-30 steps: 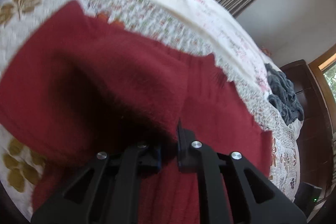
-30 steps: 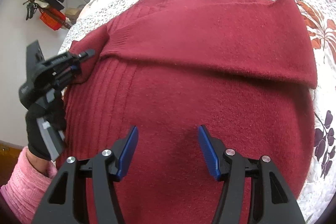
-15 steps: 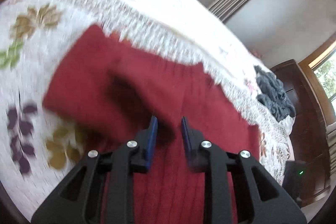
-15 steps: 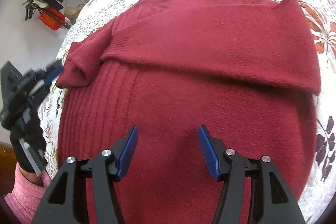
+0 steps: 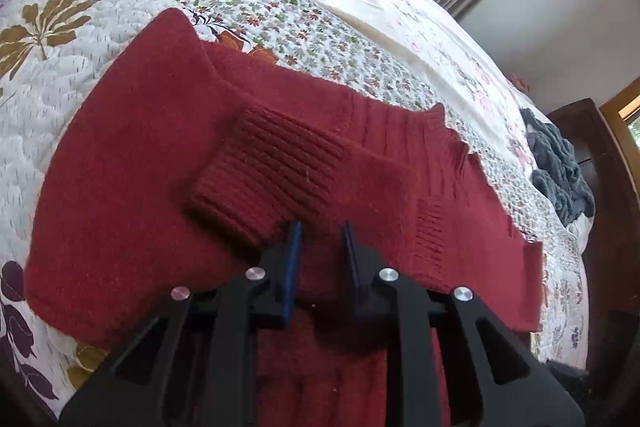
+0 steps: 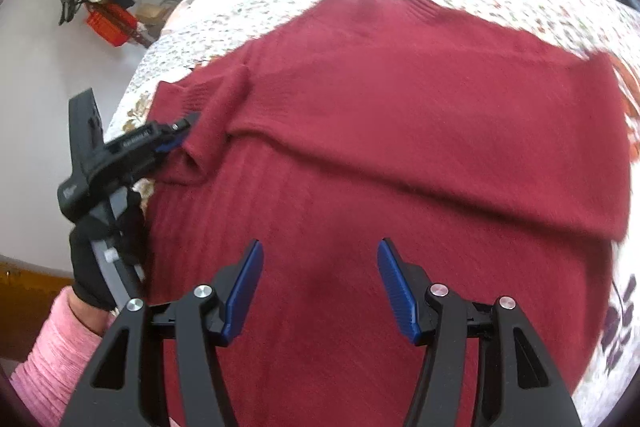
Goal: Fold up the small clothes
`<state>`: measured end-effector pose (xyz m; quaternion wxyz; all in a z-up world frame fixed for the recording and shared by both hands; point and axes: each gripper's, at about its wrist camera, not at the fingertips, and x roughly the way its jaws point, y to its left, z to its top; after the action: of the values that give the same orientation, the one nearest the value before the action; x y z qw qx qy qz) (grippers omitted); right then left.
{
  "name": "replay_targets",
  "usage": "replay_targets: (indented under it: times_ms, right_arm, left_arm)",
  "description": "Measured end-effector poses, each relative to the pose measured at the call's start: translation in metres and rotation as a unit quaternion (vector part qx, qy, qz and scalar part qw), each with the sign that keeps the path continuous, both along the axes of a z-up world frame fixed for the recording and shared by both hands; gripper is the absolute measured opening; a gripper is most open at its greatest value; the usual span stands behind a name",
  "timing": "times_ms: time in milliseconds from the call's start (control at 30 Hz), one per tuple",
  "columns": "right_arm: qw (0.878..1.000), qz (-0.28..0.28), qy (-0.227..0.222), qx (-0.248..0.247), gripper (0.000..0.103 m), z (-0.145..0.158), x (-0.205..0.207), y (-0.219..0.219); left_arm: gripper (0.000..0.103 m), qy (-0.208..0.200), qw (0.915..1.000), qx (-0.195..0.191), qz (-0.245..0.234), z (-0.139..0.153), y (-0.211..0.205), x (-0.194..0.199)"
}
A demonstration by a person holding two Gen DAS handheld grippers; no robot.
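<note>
A red sweater [image 6: 400, 155] lies flat on the floral quilt [image 5: 100, 39]. The left tongs [image 5: 320, 239] are partly apart, with the sleeve cuff [image 5: 264, 171] just ahead of their tips. The right tongs [image 6: 320, 283] hang wide apart over the sweater body, gripping nothing.

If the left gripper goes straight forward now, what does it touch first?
Most likely the ribbed cuff of the red sweater, folded right ahead of the left gripper; depth is hard to judge here.
</note>
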<state>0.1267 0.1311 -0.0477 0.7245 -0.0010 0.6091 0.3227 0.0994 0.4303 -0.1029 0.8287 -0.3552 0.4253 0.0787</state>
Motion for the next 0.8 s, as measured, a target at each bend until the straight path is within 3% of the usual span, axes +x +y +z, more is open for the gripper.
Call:
replay_targets:
  times_ms: [67, 200, 333, 500, 567, 600, 633, 700, 800]
  right_arm:
    - [1.0, 0.007, 0.008, 0.007, 0.061, 0.003, 0.008, 0.017]
    - [0.999, 0.027, 0.027, 0.03, 0.061, 0.006, 0.029, 0.072]
    - [0.995, 0.035, 0.074, 0.053, 0.061, -0.01, 0.047, 0.12]
    - [0.993, 0.003, 0.109, 0.035, 0.06, -0.047, 0.068, 0.152]
    - [0.992, 0.009, 0.114, 0.047, 0.041, -0.049, 0.07, 0.159]
    - [0.991, 0.019, 0.123, 0.053, 0.024, -0.051, 0.07, 0.163]
    - [0.99, 0.022, 0.128, 0.056, 0.017, -0.052, 0.07, 0.164]
    - [0.99, 0.029, 0.123, 0.068, 0.011, -0.043, 0.071, 0.163]
    - [0.99, 0.032, 0.096, 0.098, 0.01, -0.013, 0.07, 0.144]
  left_arm:
    - [0.022, -0.028, 0.9994, -0.01, 0.019, 0.018, 0.013, -0.014]
    - [0.033, -0.061, 0.9964, 0.022, 0.054, 0.051, 0.037, -0.043]
    - [0.033, -0.058, 0.9952, 0.039, 0.067, 0.062, 0.058, -0.064]
    - [0.033, -0.04, 0.9954, 0.046, 0.074, 0.057, 0.074, -0.076]
    - [0.033, -0.034, 0.9957, 0.047, 0.072, 0.054, 0.077, -0.077]
    - [0.034, -0.031, 0.9959, 0.047, 0.071, 0.053, 0.078, -0.077]
    - [0.035, -0.03, 0.996, 0.047, 0.071, 0.052, 0.078, -0.077]
    - [0.035, -0.031, 0.996, 0.043, 0.072, 0.05, 0.079, -0.078]
    - [0.035, -0.036, 0.9964, 0.04, 0.067, 0.05, 0.074, -0.073]
